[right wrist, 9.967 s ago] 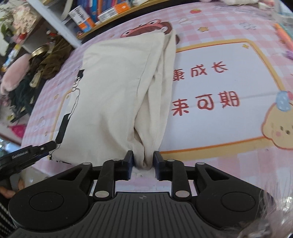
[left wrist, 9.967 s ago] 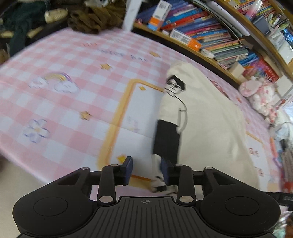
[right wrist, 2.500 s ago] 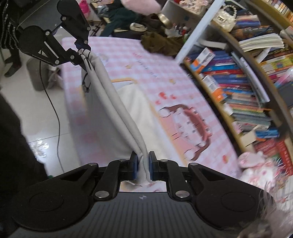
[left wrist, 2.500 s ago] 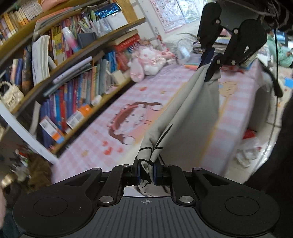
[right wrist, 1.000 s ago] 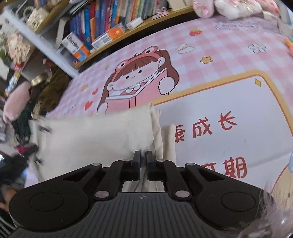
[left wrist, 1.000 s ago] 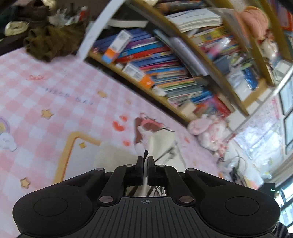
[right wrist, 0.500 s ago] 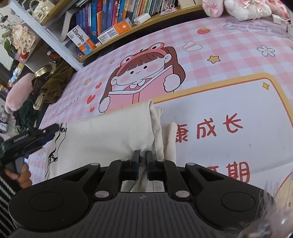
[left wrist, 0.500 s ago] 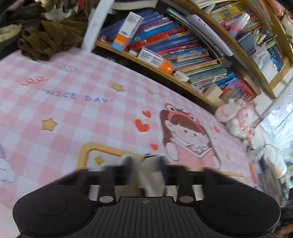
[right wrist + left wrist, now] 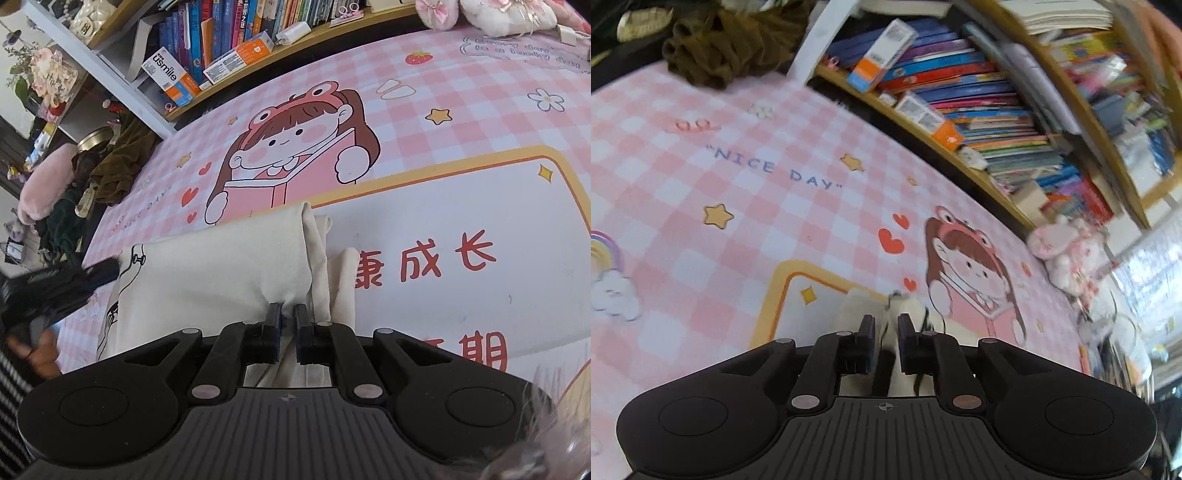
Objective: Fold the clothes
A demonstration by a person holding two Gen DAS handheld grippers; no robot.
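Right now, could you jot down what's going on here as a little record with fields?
Garment: cream shirt, folded, lying flat on pink checked cloth
Left claw: jaws opening, shirt corner between them
Right claw: shut on shirt edge
Behind: bookshelf, plush toy
Stage: fold laid down, left side being released

Soft matt cream cotton-like garment (image 9: 221, 273), lightly creased, lies on the bench's smooth pink-checked printed cloth cover (image 9: 461, 110) with a faint sheen. Matt black plastic right hand-held gripper (image 9: 287, 314), ribbed on its body, small metal pins showing. Behind: a varnished wooden bookshelf (image 9: 295, 44), glossy paper book spines, fluffy pink plush toy (image 9: 1067, 251).
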